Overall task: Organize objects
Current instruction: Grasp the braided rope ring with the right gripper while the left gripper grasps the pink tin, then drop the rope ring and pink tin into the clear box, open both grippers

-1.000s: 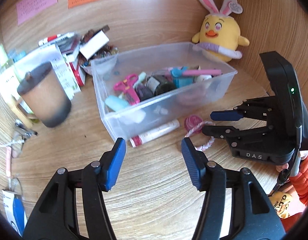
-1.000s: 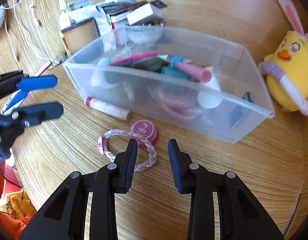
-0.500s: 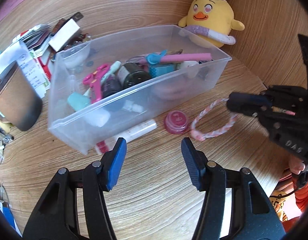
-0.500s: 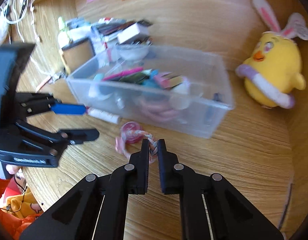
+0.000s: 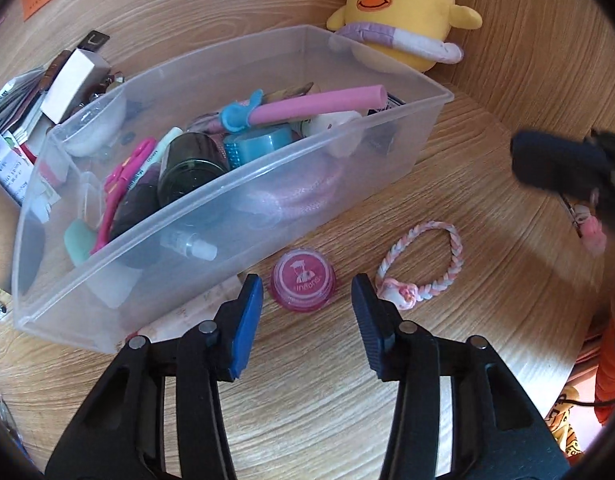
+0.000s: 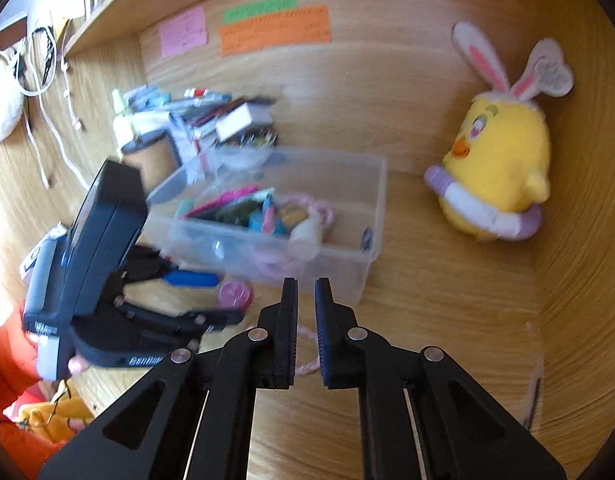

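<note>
A clear plastic bin point(image 5: 235, 184) holds several small items. In front of it on the desk lie a round pink jar point(image 5: 303, 280), a braided pink-and-white hair tie point(image 5: 423, 260) and a tube point(image 5: 187, 312) half hidden by the bin. My left gripper point(image 5: 307, 296) is open, its fingers on either side of the pink jar, just short of it. My right gripper point(image 6: 306, 300) is nearly closed with nothing between its fingers, raised above the hair tie point(image 6: 307, 364), which shows below it. The bin point(image 6: 275, 216) and jar point(image 6: 235, 295) show in the right wrist view.
A yellow plush chick point(image 5: 399, 12) sits behind the bin by the right wall. A brown cup point(image 6: 149, 160), papers and boxes point(image 5: 47, 100) crowd the back left. Wooden walls close in the back and right. The desk's front edge is near.
My left gripper moved forward and right until its fingers flank the pink jar. My right gripper closed and lifted back from the hair tie, which stays on the desk.
</note>
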Available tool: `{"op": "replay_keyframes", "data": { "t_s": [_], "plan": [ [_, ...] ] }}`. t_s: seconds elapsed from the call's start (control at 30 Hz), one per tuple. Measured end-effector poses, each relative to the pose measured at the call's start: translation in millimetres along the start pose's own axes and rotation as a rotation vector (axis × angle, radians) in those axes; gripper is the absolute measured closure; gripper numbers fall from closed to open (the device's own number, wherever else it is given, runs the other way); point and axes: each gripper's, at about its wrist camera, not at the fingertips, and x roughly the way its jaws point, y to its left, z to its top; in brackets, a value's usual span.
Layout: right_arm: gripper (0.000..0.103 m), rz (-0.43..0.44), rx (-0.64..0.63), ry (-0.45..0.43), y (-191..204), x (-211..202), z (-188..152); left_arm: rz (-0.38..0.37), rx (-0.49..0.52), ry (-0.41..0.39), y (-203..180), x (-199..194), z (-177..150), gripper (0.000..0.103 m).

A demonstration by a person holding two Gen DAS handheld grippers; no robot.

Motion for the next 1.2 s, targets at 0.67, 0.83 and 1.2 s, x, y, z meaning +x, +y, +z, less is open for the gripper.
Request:
{"op": "replay_keyframes", "data": {
  "t_s": [0.67,0.83,1.2],
  "plan": [
    [0.079,0.081,-0.081,0.216,34,74,-36,-0.021,-0.008,-0.081,7,-26,-12,0.068],
    [0.09,0.075,-0.076,0.207,37,76,-34,-0.016,-0.014,-0.141,12,-53,-14,0.068],
    [0.093,0.067,-0.063,0.099,42,43,-16,0.029,-0.09,-0.276,47,-101,5,0.068]
  ]
}}
